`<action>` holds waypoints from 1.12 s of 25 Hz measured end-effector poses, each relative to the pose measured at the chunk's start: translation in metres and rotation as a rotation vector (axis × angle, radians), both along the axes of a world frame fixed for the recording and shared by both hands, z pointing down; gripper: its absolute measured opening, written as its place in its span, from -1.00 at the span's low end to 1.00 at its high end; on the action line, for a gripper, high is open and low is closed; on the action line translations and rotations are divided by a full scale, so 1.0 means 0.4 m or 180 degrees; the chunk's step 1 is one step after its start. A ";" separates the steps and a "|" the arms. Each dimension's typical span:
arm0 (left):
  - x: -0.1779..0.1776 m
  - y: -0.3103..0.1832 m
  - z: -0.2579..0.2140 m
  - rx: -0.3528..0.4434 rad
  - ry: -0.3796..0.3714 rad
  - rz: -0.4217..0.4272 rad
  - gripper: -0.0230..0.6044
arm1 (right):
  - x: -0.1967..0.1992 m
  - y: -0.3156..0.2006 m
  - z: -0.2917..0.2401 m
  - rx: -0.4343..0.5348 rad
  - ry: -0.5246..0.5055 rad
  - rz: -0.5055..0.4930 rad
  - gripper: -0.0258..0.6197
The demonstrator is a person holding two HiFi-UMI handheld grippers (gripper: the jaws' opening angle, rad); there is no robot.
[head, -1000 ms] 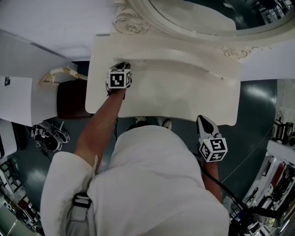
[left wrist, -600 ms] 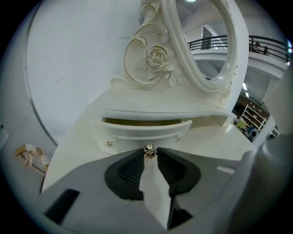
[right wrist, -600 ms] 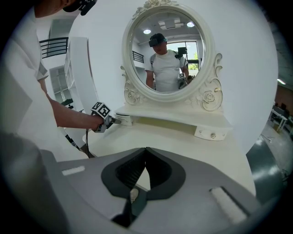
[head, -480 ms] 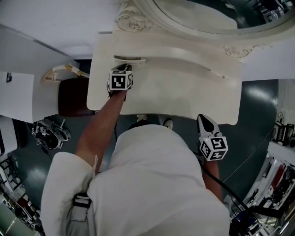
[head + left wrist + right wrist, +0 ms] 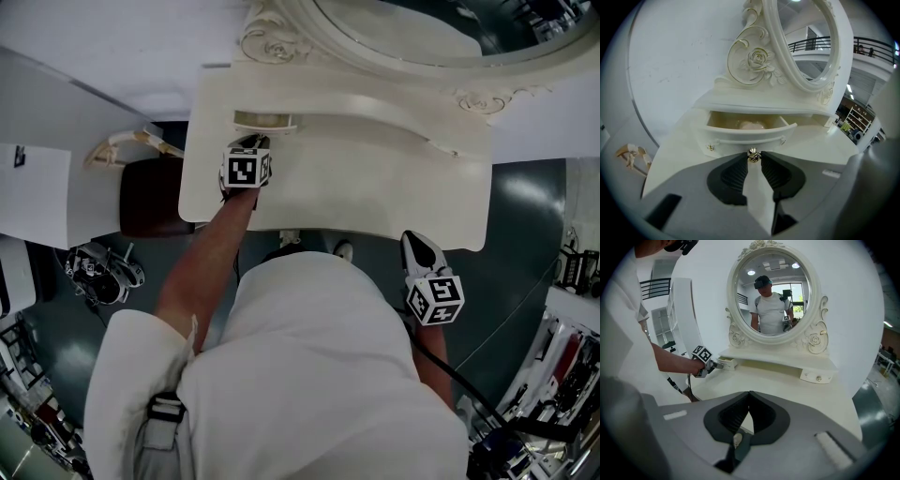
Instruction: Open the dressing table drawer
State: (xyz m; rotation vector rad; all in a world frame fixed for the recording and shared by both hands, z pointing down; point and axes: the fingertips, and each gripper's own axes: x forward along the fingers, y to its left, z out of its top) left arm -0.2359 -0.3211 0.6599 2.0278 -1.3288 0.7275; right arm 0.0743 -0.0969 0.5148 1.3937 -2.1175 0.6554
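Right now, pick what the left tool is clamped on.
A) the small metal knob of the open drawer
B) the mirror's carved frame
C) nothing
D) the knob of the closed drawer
A: the left gripper view shows the left tool with its jaws pinched on the small metal knob of the drawer, which stands partly pulled out.

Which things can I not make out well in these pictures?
- Pale object in the open drawer: left gripper view, drawer front hides most of it.
- Right drawer contents: right gripper view, it is closed.
- Left gripper hold on the knob: head view, its marker cube covers it.
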 end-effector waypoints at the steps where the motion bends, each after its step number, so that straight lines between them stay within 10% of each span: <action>1: -0.001 0.002 0.000 0.0000 0.0000 0.0004 -0.62 | -0.001 0.000 0.000 0.0002 0.0000 0.0000 -0.92; 28: 0.000 0.050 0.012 -0.0001 -0.0013 -0.0046 -0.61 | 0.023 0.036 0.012 0.0017 -0.0017 -0.0017 -0.92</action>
